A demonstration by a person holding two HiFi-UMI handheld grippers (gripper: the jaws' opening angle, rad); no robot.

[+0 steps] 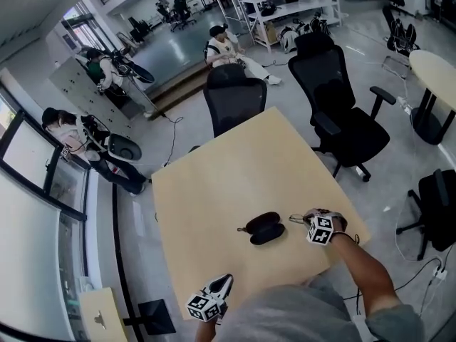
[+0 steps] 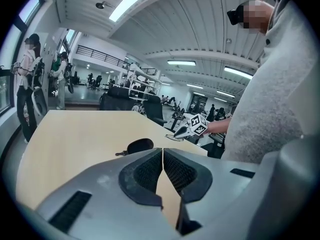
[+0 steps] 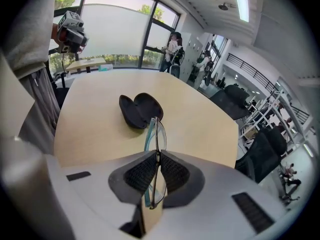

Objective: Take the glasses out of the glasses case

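- Your right gripper [image 3: 157, 166] has its jaws pinching the thin dark-rimmed glasses with teal arms [image 3: 156, 134]. It holds them by the frame, edge-on, so the lenses stand upright and neither pad presses flat on the glass.
- The glasses hang clear of the black oval clamshell glasses case [image 3: 140, 109]. In the head view they sit just to its right, not touching it, above the pale wooden bench [image 1: 214, 184].
- The case lies open on the bench with both halves spread and their hollows facing up, and nothing shows inside. I judge the take-out itself as good as done.
- Your left gripper [image 2: 162, 164] has its jaws pressed together on nothing. It is low at the near bench edge, well apart from the case. It looks parked out of the way, since a case lying flat and open needs no steadying.
- The next step, as I read it, is to set the glasses on bare bench beside the case. Lower them gently, because a narrow pinch on a thin frame could let them swing or slip.
- I cannot tell whether the arms are folded, so choose the resting side with care to keep the lenses off the wood.
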